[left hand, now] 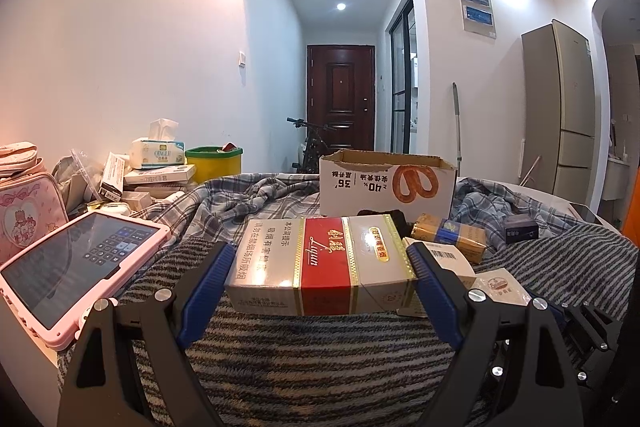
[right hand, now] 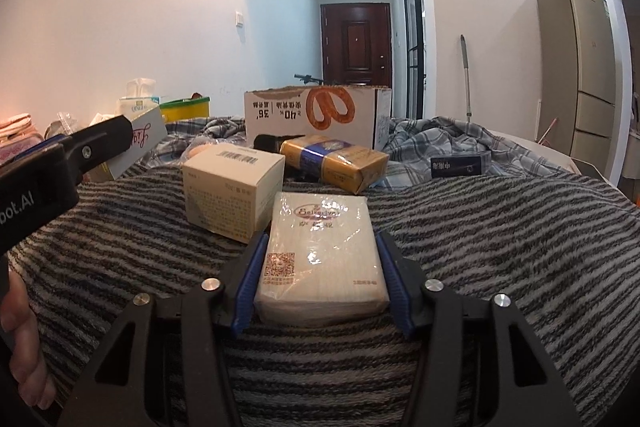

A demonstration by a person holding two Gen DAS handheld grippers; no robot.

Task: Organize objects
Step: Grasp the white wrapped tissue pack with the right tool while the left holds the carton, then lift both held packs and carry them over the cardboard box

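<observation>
1. Two claws are at work over a striped blanket (right hand: 500, 227) spread beneath everything we see.
2. Our left claw (left hand: 322, 269) pinches a long red-and-silver carton (left hand: 320, 267) across its ends, the blue pads (left hand: 208, 279) pressed flat to either side. The carton fills the centre of the left view and appears lifted a little off the blanket.
3. Our right claw (right hand: 320, 267) grips a wrapped tissue pack (right hand: 322, 255) at its two sides; the pack lies flat between the fingers at the centre of the right view.
4. At 12 o'clock from the tissue pack stands an open cardboard box (right hand: 316, 117) with a pretzel printed on it, resting on a plaid cloth (right hand: 424, 143).
5. Just before that box, a gold-and-blue carton (right hand: 334, 163) lies tilted, and at 11 o'clock from the pack sits a cream box (right hand: 230, 191), near the pack but not touching it as far as we can tell.
6. At 2 o'clock, well apart, a small dark box (right hand: 460, 165) lies on the plaid cloth.
7. In the left view, a tablet in a pink case (left hand: 76, 263) leans at 9 o'clock from the carton, with a tissue box (left hand: 158, 151) and a yellow bin (left hand: 214, 165) behind it at 10 o'clock.
8. From the right view, the left claw's body shows at 9 o'clock, with our hand (right hand: 24, 339) at the lower edge.
</observation>
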